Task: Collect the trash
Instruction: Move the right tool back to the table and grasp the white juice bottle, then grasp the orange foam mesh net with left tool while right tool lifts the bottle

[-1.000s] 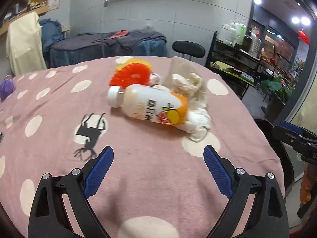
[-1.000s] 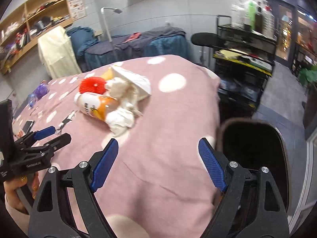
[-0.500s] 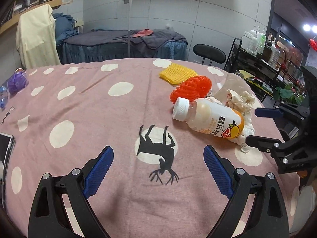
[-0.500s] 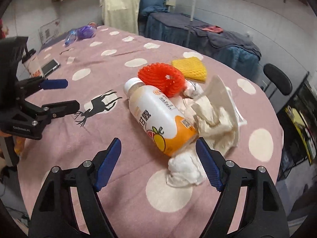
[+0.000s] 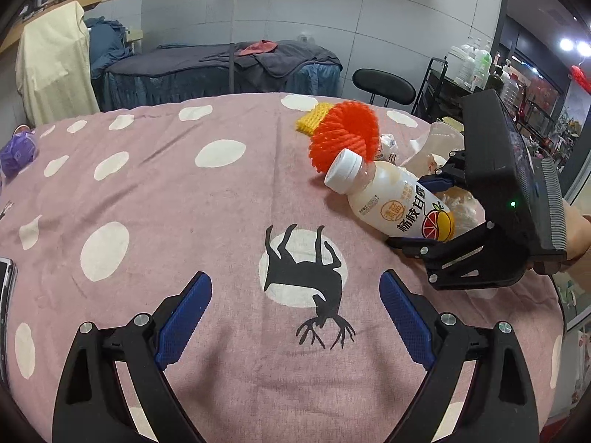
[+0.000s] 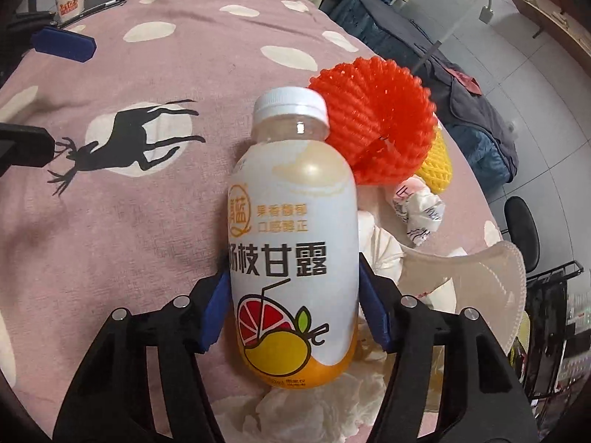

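Right hand-held gripper [image 6: 293,317] has closed in since half-second ago, pads now flanking bottle [image 6: 293,243] lower body, apparently clamped. Bottle lies on its side atop tissues [image 6: 314,413] near surface right edge. First trash pick underway. Left hand-held gripper [image 5: 295,313] apart, empty, over deer print [image 5: 306,277].

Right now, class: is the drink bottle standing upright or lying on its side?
Lying on its side. The bottle rests lengthwise on the pink tablecloth, white cap pointing sideways, between the right gripper fingers.

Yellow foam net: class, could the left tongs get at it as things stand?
Probably not directly: the yellow foam net lies behind the red foam net and bottle, which the right tongs grip; the left tongs hover open.
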`<state>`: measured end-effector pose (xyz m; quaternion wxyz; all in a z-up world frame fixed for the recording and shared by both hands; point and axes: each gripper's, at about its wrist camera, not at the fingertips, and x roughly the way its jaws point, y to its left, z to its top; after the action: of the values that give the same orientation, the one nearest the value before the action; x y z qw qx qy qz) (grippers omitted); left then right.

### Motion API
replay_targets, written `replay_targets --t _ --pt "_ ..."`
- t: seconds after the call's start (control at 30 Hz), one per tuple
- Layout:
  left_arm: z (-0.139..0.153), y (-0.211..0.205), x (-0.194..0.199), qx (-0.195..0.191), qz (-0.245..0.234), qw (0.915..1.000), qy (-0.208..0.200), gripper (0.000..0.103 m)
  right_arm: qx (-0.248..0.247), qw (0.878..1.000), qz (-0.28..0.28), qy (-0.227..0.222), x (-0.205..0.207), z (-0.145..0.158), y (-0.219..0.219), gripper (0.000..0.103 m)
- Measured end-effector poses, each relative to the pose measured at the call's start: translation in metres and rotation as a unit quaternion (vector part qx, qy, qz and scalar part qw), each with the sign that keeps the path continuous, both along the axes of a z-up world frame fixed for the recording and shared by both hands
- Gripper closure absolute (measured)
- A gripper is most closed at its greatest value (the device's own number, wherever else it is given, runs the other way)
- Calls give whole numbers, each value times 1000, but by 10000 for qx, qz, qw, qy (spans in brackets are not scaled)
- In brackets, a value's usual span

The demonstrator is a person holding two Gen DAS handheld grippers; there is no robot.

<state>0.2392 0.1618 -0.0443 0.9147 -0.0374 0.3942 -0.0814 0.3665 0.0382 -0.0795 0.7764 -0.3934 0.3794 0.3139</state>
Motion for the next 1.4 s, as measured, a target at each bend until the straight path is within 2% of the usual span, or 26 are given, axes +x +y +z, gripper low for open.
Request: replay_targets --t 0.1,0.2,0.33,0.53,0.7,0.8,0.97,1.0,1.07,1.1,1.17,1.27,1.4 --pt "0 2 4 -36 29 10000 -13 13 131 9999 -42 -48 -3 3 -3 42" --pt "-1 5 9 -142 59 9999 12 13 677 9973 -195 211 -8 15 -13 42" --pt "-1 7 17 -155 88 9998 -24 13 1426 9878 -382 496 -27 36 -32 42" --pt "4 -4 46 -105 -9 9998 -176 13 2042 9741 -838 483 -57 57 -64 42" --pt "1 -30 78 33 -236 9996 -178 13 2335 9638 -1200 472 -70 66 -91 41" --pt "-4 -46 98 188 -338 9992 -131 13 2381 9619 -1288 386 -82 68 -99 41" --pt "-12 -58 128 191 -273 9994 26 13 2531 9566 -1420 251 -103 71 -116 41" --pt "-12 -60 132 223 -264 9994 16 15 2563 9552 -1453 261 -106 71 -119 41" --pt "-15 -62 139 302 -212 9993 51 31 2628 9523 -1534 250 -111 70 -125 41" --pt "-17 -62 141 282 -186 9994 107 36 2639 9514 -1568 230 -114 69 -128 41" --pt "-20 -59 143 205 -115 9996 173 54 2700 9479 -1675 218 -121 68 -135 41" --pt "-17 -54 137 131 -18 9999 69 70 2784 9432 -1806 165 -125 68 -145 41" --pt "-6 -48 119 46 44 9999 -107 73 3002 9329 -1989 90 -129 70 -159 41"
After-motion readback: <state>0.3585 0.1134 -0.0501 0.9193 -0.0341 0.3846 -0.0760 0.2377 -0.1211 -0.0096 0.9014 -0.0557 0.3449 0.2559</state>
